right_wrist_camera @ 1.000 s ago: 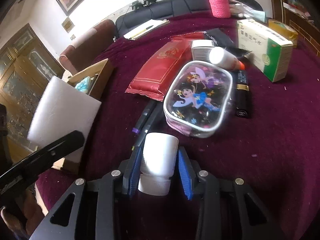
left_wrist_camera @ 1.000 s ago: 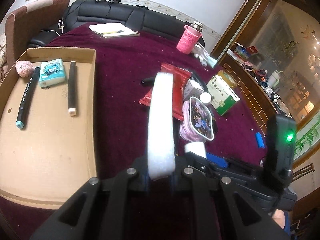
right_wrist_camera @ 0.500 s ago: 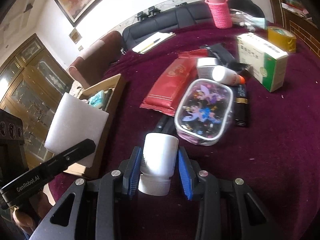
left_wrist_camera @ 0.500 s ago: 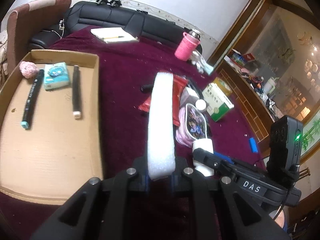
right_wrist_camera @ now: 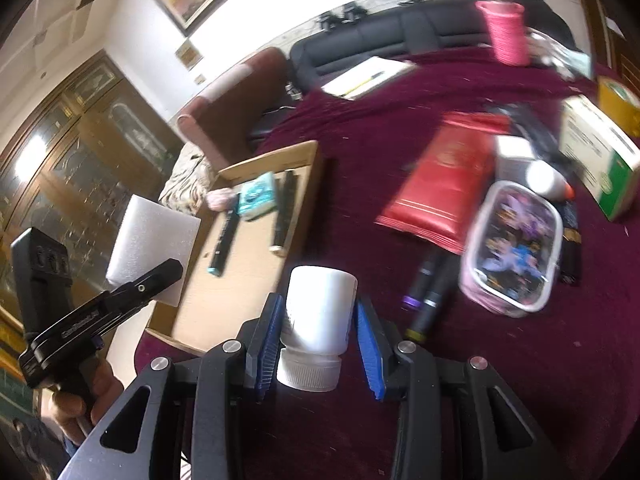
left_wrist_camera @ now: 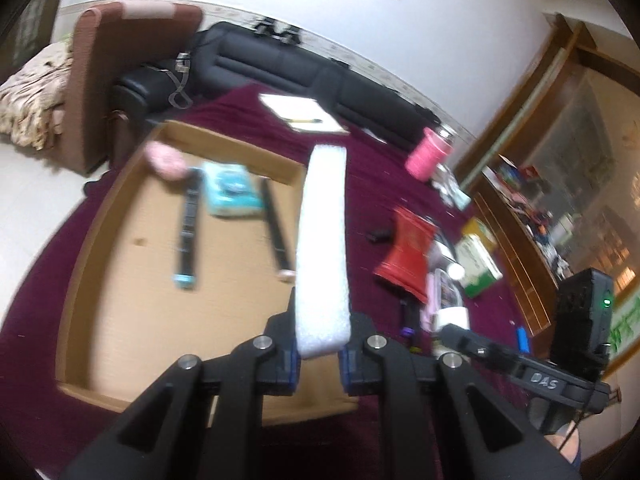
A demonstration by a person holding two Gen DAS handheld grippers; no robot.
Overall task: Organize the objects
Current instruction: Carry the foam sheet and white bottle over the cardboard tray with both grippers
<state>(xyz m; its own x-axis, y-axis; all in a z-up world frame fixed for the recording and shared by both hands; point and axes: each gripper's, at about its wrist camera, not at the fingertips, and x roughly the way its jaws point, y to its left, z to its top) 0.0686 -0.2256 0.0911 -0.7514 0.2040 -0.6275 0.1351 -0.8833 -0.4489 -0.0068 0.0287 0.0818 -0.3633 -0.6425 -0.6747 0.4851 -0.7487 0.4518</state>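
My left gripper (left_wrist_camera: 318, 354) is clamped on a white foam block (left_wrist_camera: 323, 256), which stands edge-on between the jaws and reaches forward over the right wall of the cardboard tray (left_wrist_camera: 120, 264). My right gripper (right_wrist_camera: 316, 344) is closed on a white bottle (right_wrist_camera: 318, 312), cap end toward the camera, blue pads pressing both sides. Both loads are held above the dark red tablecloth (right_wrist_camera: 460, 400).

Just past the bottle, two dark pens (right_wrist_camera: 428, 300) lie side by side on the cloth, touching a clear pouch with a cartoon print (right_wrist_camera: 512, 248). A red packet (right_wrist_camera: 444, 188) lies beyond the pens, its near edge beside the pouch. A green and white box (right_wrist_camera: 600, 156) stands right of the pouch.

The tray sits left of this group. Inside it, along the far end, I see a pink ball (left_wrist_camera: 166, 160), a black marker with a teal cap (left_wrist_camera: 188, 228), a teal tissue pack (left_wrist_camera: 230, 194) and a dark stick (left_wrist_camera: 276, 232).

Farther back, a notepad with a pencil (right_wrist_camera: 368, 78) and a pink cup (right_wrist_camera: 506, 32) rest near the table's far edge. A black sofa (left_wrist_camera: 312, 76) stands behind the table.
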